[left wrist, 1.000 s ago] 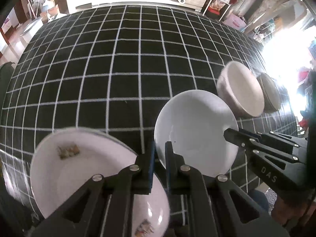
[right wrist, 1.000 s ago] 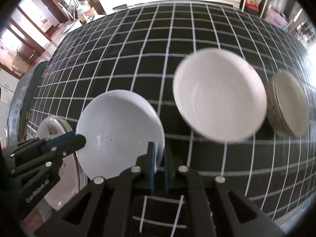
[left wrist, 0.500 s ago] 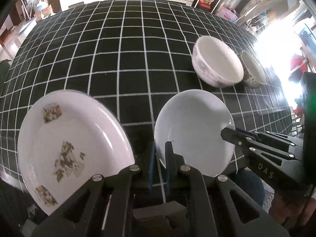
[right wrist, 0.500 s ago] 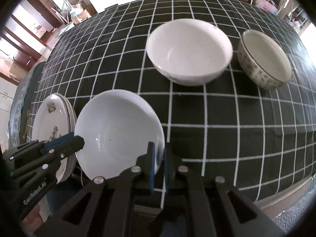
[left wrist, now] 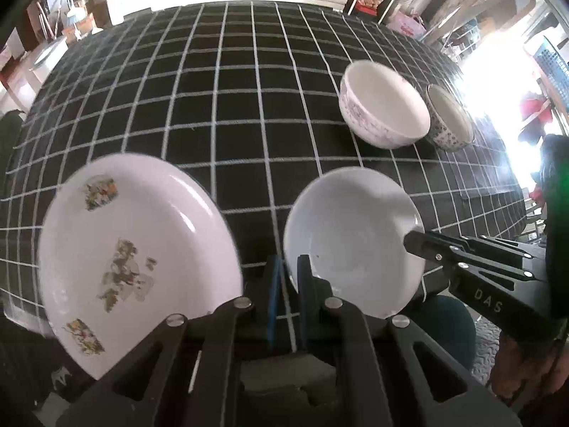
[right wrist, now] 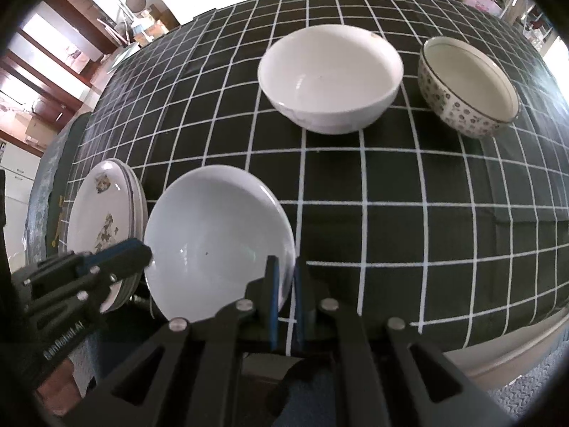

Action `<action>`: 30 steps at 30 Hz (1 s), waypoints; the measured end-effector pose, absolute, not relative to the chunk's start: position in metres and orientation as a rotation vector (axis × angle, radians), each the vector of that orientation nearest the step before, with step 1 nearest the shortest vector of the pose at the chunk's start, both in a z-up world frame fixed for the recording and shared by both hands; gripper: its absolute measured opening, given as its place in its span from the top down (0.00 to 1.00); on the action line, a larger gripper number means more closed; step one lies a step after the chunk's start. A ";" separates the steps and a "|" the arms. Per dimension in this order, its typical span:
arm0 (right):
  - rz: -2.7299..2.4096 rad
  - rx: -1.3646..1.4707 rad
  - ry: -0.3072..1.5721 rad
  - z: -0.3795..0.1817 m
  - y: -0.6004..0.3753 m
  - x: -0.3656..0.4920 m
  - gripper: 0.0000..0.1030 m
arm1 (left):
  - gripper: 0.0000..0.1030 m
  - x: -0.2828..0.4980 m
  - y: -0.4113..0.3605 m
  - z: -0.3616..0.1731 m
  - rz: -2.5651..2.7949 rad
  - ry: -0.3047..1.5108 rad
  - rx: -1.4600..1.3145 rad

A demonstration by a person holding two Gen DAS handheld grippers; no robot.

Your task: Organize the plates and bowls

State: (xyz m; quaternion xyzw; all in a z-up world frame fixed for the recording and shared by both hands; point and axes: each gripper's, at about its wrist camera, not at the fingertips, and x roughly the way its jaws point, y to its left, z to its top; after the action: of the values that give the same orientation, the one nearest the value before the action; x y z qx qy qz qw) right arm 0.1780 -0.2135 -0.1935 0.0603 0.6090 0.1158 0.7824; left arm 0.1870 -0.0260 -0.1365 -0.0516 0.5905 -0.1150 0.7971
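A plain white plate (left wrist: 352, 238) (right wrist: 217, 235) is held above the table's near edge by both grippers. My left gripper (left wrist: 287, 277) is shut on its left rim, and it also shows in the right wrist view (right wrist: 142, 252). My right gripper (right wrist: 284, 277) is shut on its right rim, and it also shows in the left wrist view (left wrist: 409, 238). A stack of flower-patterned plates (left wrist: 135, 245) (right wrist: 103, 220) lies at the left near edge. A large white bowl (left wrist: 384, 106) (right wrist: 330, 78) and a smaller dotted bowl (left wrist: 450, 119) (right wrist: 469, 89) stand side by side on the right.
The table wears a black cloth with a white grid (left wrist: 213, 89) (right wrist: 391, 195). Its near edge runs just under the grippers. Shelves, boxes and furniture stand beyond the far edge.
Both grippers with the white plate have pulled back and up from the table. The bowls and the patterned plates now look farther off, and more of the near edge shows.
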 end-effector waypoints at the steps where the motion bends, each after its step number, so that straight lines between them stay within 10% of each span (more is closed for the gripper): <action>1: 0.252 0.129 1.312 -0.191 -0.215 0.177 0.89 | 0.93 0.187 -0.021 -0.131 -0.241 1.259 -0.116; 16: 0.223 0.130 1.202 -0.127 -0.252 0.220 0.89 | 0.93 0.223 -0.046 -0.053 -0.306 1.117 -0.017; 30: 0.139 0.192 1.308 -0.141 -0.290 0.294 0.89 | 0.93 0.323 -0.089 -0.088 -0.325 1.249 -0.035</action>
State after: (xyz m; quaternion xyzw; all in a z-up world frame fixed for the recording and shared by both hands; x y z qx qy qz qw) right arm 0.2936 -0.2903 -0.1409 0.0892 0.6069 0.0646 0.7871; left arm 0.3233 -0.0890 -0.0878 -0.0163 0.5820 -0.1514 0.7988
